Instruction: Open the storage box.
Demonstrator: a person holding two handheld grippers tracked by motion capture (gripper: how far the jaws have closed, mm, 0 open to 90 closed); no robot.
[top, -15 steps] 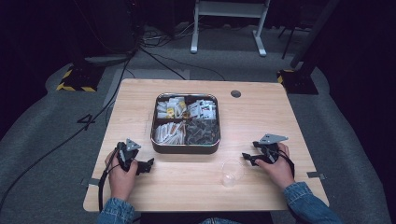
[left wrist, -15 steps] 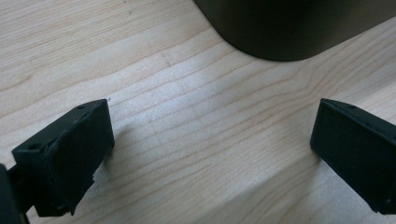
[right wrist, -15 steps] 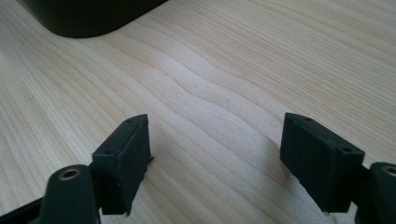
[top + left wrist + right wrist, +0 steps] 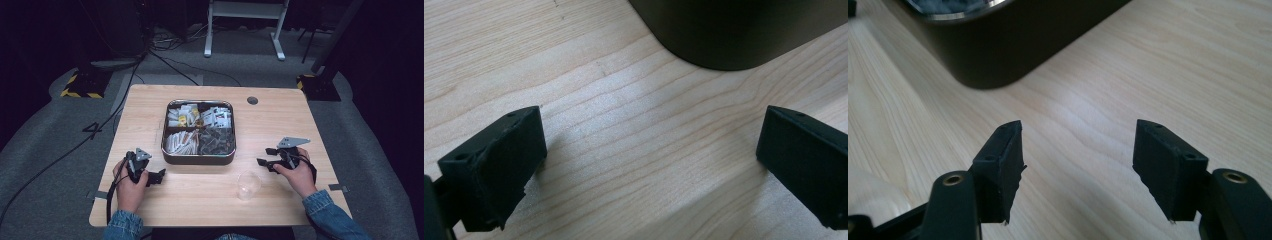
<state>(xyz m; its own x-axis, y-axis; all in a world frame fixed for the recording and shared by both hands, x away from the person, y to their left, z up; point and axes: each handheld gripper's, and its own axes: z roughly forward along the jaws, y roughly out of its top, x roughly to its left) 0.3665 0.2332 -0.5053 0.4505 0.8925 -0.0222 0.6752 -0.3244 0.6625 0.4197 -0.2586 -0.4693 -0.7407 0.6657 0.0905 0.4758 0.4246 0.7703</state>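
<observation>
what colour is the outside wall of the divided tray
Dark brown, nearly black, with a shiny metal rim on the tray; it shows best in the right gripper view.

A table (image 4: 150,107) stands with a tray (image 4: 198,158) on it, at the middle and slightly toward the left. The tray is split into four compartments, each holding small items: two at the far side, two at the near side. A cup (image 4: 248,184) stands on the table near and to the right of the tray, just apart from its near right corner. The left gripper (image 4: 156,177) lies left of the tray, near its near left corner. The right gripper (image 4: 266,156) lies right of the tray, farther right than the cup. A round hole (image 4: 252,100) sits in the tabletop beyond the tray's far right corner.
</observation>
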